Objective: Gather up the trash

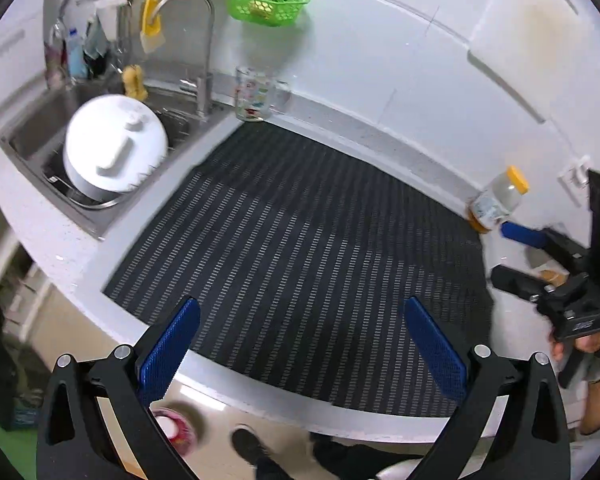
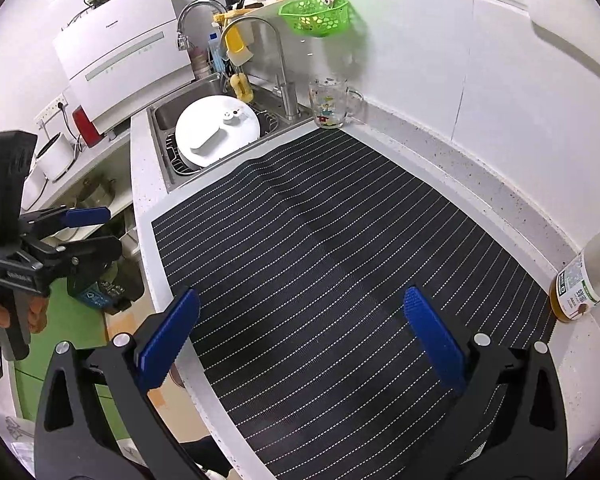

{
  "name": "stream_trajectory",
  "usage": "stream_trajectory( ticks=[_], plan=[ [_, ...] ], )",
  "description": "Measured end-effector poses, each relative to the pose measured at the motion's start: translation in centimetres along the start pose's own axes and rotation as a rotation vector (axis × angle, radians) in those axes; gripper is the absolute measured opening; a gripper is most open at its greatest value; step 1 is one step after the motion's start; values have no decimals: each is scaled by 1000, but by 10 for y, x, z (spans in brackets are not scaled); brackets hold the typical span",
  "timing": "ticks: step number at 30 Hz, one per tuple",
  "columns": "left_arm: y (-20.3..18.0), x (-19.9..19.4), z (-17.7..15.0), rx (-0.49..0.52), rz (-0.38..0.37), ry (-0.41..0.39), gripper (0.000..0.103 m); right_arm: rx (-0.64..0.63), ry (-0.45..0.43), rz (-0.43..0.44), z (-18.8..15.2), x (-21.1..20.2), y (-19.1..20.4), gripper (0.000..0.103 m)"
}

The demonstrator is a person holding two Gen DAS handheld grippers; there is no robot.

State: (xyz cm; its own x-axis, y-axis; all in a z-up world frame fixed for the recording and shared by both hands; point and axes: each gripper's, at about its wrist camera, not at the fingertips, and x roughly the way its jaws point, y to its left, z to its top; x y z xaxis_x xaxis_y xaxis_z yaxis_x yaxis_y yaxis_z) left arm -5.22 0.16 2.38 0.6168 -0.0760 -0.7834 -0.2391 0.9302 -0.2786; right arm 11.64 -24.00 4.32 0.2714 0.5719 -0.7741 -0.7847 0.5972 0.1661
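Worktop [image 2: 500, 184] stock, placed from the striped mat [image 2: 320, 248]:
- Sink [image 2: 168, 112], beyond its left edge: sitting idle.
- Left tongs [image 1: 300, 344], right tongs [image 2: 300, 336]: both hovering released, carrying nothing.
- Bottle [image 2: 588, 276], off its right edge: lying nearly empty, probably the trash awaiting the right tongs' reach.
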Motion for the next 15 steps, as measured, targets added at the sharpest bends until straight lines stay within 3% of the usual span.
stream_trajectory(
  ticks=[5,15],
  plan=[
    [-9,-4,-3,37,146,-44,98,8,9,6,0,3,-5,100],
    [-13,0,0,56,173,-45,98,6,9,14,5,4,-7,100]
  ],
)
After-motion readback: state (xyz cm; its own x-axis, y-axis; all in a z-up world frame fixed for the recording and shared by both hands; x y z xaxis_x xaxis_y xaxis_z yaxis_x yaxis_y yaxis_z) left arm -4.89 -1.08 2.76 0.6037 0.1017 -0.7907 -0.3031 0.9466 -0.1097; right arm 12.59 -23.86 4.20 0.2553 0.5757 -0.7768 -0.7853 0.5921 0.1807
